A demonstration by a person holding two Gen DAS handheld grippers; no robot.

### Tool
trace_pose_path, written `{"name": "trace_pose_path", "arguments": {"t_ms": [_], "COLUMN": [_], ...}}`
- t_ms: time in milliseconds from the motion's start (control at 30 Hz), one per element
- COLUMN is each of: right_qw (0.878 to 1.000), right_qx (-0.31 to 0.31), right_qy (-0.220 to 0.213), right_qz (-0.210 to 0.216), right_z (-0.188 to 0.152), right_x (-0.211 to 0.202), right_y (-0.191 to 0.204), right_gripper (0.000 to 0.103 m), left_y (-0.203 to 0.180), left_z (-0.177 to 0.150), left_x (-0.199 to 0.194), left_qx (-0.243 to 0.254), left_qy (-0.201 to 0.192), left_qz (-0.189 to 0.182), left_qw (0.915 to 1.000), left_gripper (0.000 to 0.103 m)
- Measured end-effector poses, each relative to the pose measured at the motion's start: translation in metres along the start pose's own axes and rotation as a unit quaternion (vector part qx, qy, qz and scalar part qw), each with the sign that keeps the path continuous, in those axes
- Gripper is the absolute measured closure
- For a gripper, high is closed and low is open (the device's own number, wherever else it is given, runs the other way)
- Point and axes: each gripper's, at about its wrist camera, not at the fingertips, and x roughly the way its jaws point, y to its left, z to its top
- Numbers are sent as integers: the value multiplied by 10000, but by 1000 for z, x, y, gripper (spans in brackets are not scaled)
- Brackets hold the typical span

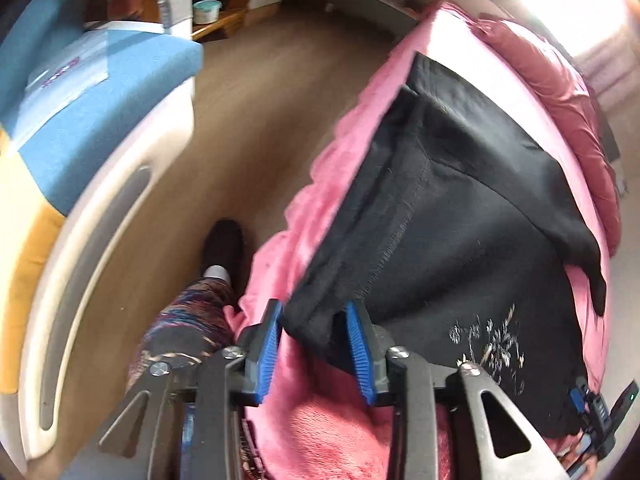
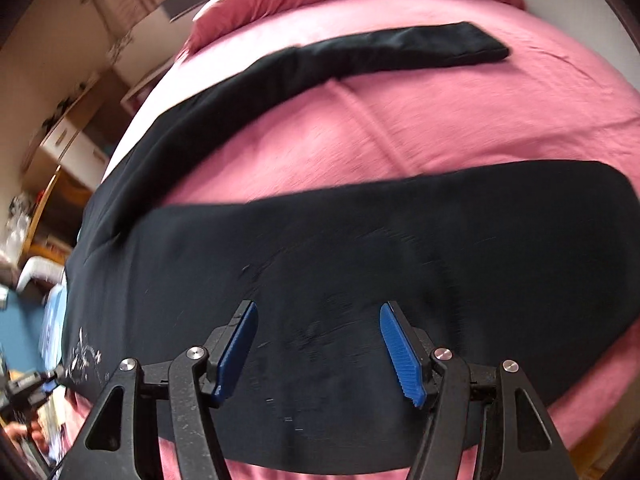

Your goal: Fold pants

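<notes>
- Currently, item one: black soft-knit pants [image 2: 360,264] with pale floral embroidery near the waist, lying on a bed under a pink fleecy blanket [image 2: 400,128]. Both legs are spread apart, one running toward the far edge by the pillows, the other across the near part of the bed.
- Item two: left gripper [image 1: 316,350], black frame with blue ribbed pads. Fingers stand apart with a bunched corner of the waist end between them at the bed's side edge; whether the pads touch the cloth cannot be told.
- Item three: right gripper [image 2: 320,348], same make. Fingers wide apart, nothing held, poised over the near leg.
- Item four: blue-and-white upholstered armchair [image 1: 104,92] across the wooden floor [image 1: 256,128], apart from the bed.
- Progress, by judgement: early. Pants laid out, no fold visible. Remaining: bring one leg onto the other, then fold lengthwise into a stack.
</notes>
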Motion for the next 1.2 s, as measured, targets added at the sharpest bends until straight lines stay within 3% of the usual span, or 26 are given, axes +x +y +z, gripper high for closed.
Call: {"name": "trace_pose_path", "arguments": {"t_ms": [100,200,333,433,533,667,867,1100,1133,1200], "right_qw": [9997,9993,9987,9982,9976,9973,9969,9970,9970,9969], "right_qx": [-179,-304,-398,-524,-607,-592,-579,-469,-477,-493], "right_qy": [62,83,153,198,271,403,520,601,606,609], "right_qz": [152,200,261,226,204,170,109,104,98,79], "right_z": [-1,2,5,9,13,17,20,24,24,24], "right_x": [5,9,14,21,30,43,56,63,64,66], "right_y": [8,21,30,38,44,49,55,54,55,56], "right_gripper": [39,39,37,36,35,33,29,28,27,27], "left_y": [4,-6,-34,-59,-78,-98,-110,-131,-132,-134], "left_z": [22,52,106,146,183,227,274,291,292,290], "left_x": [-23,-33,-17,4,34,61,103,143,147,152], "left_qx": [-123,-67,-130,-201,-364,-756,-1284,-1123,-1093,-998], "left_qy": [-484,-694,-590,-448,-228,-160,13,336,378,432], "left_qz": [-93,-426,-946,-1159,-1282,-1527,-1451,-943,-904,-886], "left_qw": [9987,9967,9937,9920,9908,9852,9810,9886,9892,9901], "left_gripper": [69,69,69,64,52,51,49,51,52,69]}}
